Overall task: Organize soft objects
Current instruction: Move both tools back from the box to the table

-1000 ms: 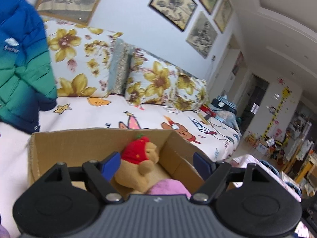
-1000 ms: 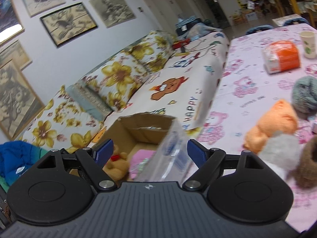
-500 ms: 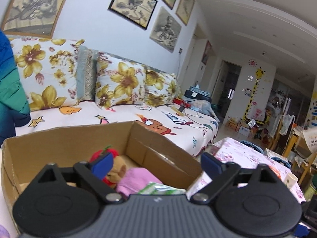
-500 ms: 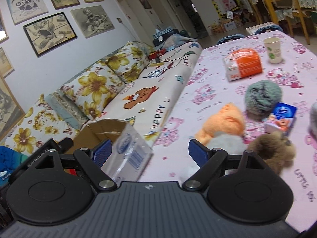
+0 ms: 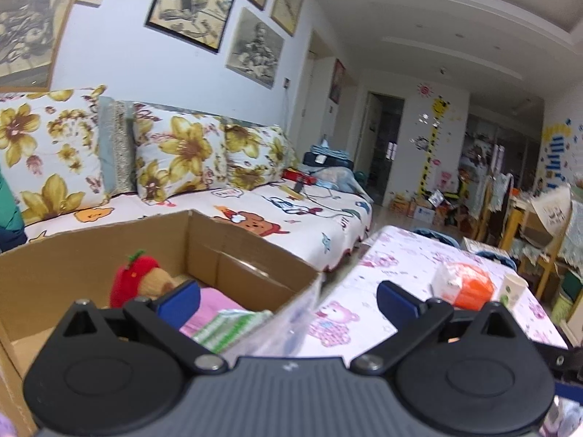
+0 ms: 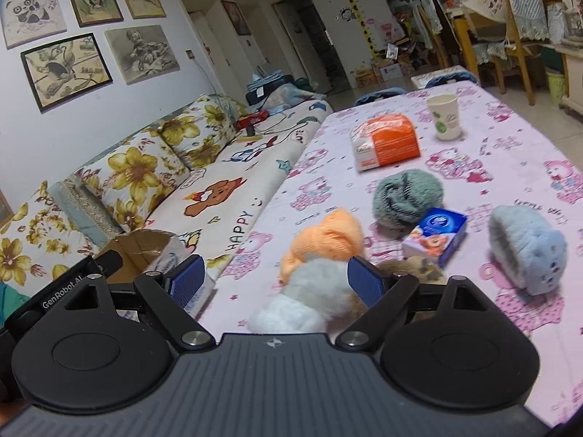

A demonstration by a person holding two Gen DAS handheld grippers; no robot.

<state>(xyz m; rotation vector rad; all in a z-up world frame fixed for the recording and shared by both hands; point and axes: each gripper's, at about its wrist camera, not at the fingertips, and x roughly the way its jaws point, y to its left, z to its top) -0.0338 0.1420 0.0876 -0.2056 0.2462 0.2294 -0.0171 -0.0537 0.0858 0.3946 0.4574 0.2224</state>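
My left wrist camera looks along its claw (image 5: pixel 288 300), close over the cardboard box (image 5: pixel 233 251), facing the sofa (image 5: pixel 255 204). My right wrist camera looks down the counter (image 6: pixel 510 138) from near. Both views share sofa, box and orange pack (image 6: pixel 388 142).

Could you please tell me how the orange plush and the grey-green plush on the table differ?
The orange plush is bright and lumpy, lying nearer the right tongs; the grey-green plush is dull and rounder, farther back, against a blue box. Both look fuzzy and rest on the pink tablecloth, outside the carton.
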